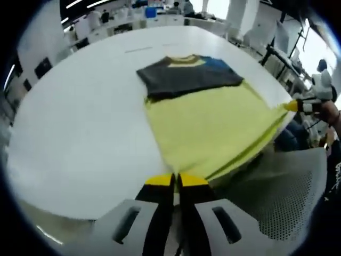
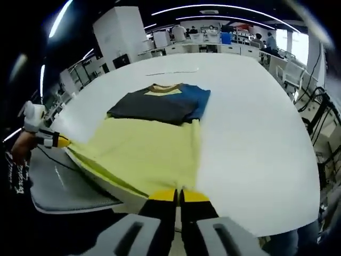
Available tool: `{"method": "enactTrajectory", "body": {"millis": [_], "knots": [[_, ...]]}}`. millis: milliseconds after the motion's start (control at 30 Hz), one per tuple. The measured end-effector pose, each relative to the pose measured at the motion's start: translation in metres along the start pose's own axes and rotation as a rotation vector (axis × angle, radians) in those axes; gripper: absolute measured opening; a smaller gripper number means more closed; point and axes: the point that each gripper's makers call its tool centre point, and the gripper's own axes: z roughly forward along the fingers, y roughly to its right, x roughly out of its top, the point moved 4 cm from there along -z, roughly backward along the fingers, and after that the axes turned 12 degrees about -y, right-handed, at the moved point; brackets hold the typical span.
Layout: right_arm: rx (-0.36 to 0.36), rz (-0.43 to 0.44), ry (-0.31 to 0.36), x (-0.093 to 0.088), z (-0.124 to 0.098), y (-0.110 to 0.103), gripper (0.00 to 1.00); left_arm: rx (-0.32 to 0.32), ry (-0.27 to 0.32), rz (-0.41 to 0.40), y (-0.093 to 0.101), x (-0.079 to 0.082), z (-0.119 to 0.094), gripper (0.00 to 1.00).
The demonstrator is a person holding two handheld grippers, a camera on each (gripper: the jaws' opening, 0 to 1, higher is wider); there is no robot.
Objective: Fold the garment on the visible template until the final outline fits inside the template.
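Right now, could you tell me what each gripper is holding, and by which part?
Both grippers, left and right, are shut on the T-shirt, each pinching a bottom corner of its yellow hem at the table edge.

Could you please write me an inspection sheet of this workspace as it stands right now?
Surface: white table, bare around the garment; no template outline can be made out.
Job's things: yellow garment lying flat, its dark grey and blue upper part away from the grippers, its near hem reaching the table edge.
Clutter: nothing seen on the table.
Grippers: left gripper and right gripper, jaws together at the near hem corners; whether cloth is pinched cannot be told.
Cables: cables hang beyond the table's far side.
Surroundings: grey mesh chair beside the table; office desks and ceiling lights behind.
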Motion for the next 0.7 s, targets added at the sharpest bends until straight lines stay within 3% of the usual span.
{"method": "enactTrajectory", "body": {"millis": [300, 700], "knots": [[0.000, -0.038, 0.012, 0.023, 0.002, 0.006, 0.00, 0.000, 0.038, -0.018, -0.008, 0.023, -0.001, 0.00], [-0.019, -0.085, 0.084, 0.071, -0.005, 0.010, 0.00, 0.019, 0.129, -0.005, -0.020, 0.072, -0.013, 0.00]]}}
